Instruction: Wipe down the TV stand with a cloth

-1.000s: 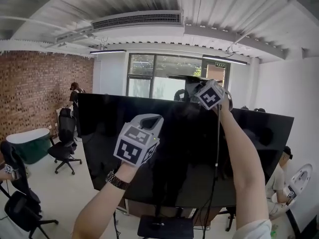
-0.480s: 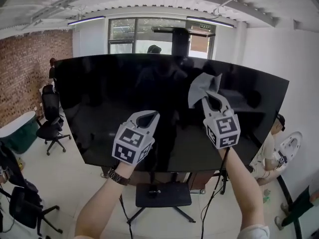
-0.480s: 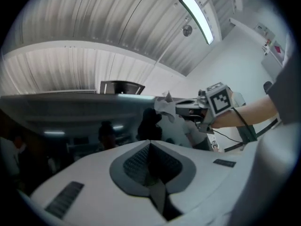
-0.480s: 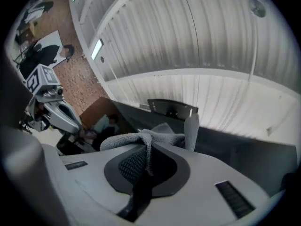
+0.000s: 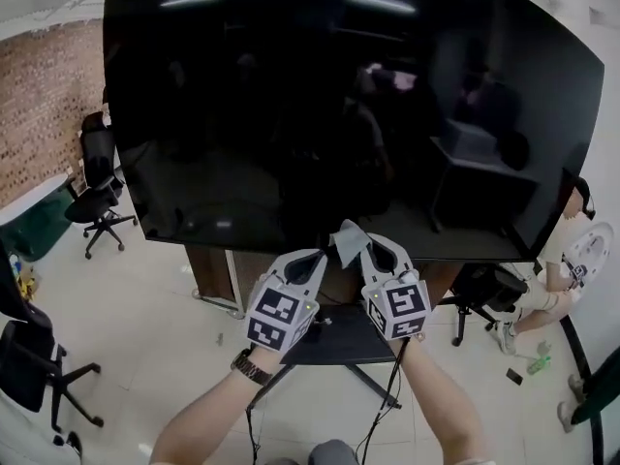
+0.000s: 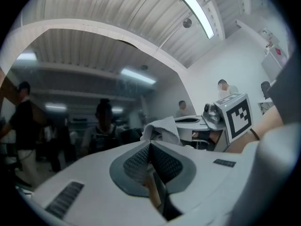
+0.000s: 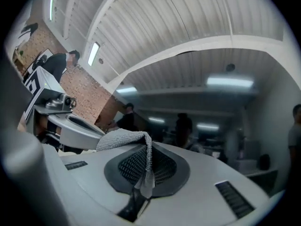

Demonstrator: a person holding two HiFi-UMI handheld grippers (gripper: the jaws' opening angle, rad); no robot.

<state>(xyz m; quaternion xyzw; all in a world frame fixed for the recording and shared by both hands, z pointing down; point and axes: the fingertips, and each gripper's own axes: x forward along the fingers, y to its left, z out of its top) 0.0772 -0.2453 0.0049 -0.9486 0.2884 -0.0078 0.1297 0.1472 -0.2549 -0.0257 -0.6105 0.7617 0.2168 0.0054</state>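
Lower centre of the head view: the left tongs (image 5: 310, 260) and right tongs (image 5: 376, 252) sit side by side, pointing up-frame. In the left gripper view the left tongs (image 6: 150, 149) are clenched with nothing between the jaws. In the right gripper view the right tongs (image 7: 146, 150) are clenched on the cloth (image 7: 123, 138). The cloth (image 5: 346, 243) stands up between the two tips, just under the TV's lower edge. Below and behind the tongs is the dark base of the TV stand (image 5: 337, 343). The black TV (image 5: 339, 114) fills the upper frame. An office chair (image 5: 92, 197) stands at far left.
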